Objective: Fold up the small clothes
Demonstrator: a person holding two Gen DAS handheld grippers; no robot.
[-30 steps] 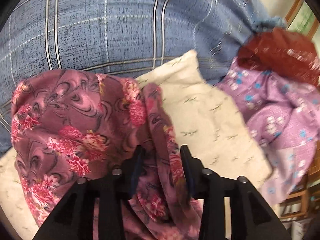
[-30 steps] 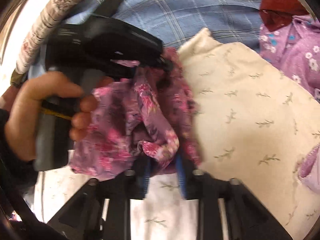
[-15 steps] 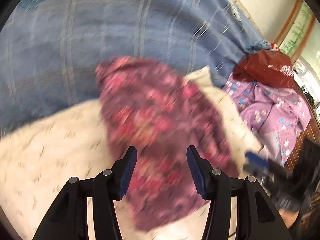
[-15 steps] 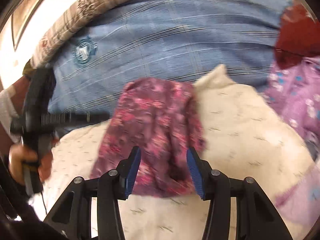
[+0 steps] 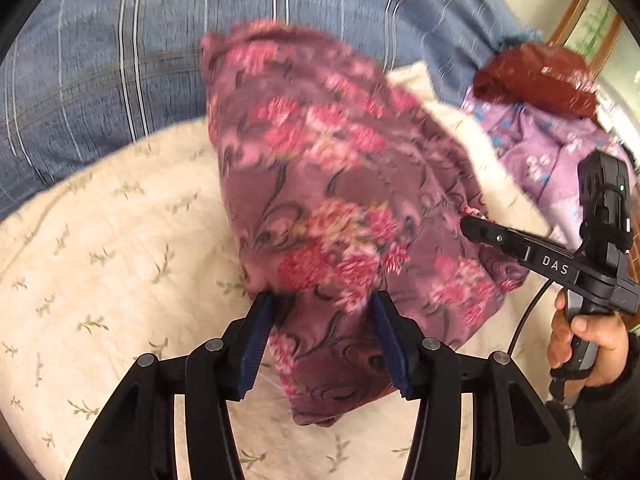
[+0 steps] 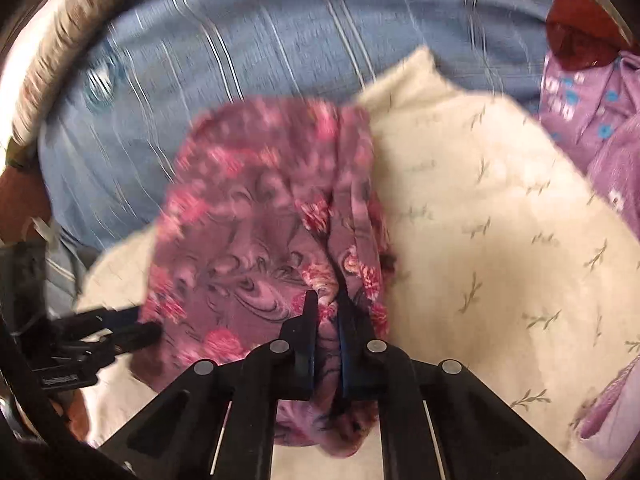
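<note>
A maroon floral garment (image 5: 340, 208) lies folded on a cream leaf-print cloth (image 5: 120, 248). My left gripper (image 5: 324, 340) is open, its jaws straddling the garment's near edge. The right gripper shows in the left wrist view (image 5: 476, 228) at the garment's right edge. In the right wrist view the garment (image 6: 256, 224) fills the middle, and my right gripper (image 6: 326, 340) is shut on its near edge. The left gripper (image 6: 132, 324) shows there at the garment's left side.
A blue plaid bedsheet (image 5: 120, 40) lies behind. A lilac flowered garment (image 5: 540, 152) and a dark red cloth (image 5: 536, 76) are piled at the right. A patterned bolster (image 6: 52, 76) lies at the far left. A hand (image 5: 588, 340) holds the right gripper.
A second ago both grippers held the bunched garment. Both then opened and pulled back. Now my right gripper has closed on the garment's near edge and my left has come up to it, still open.
</note>
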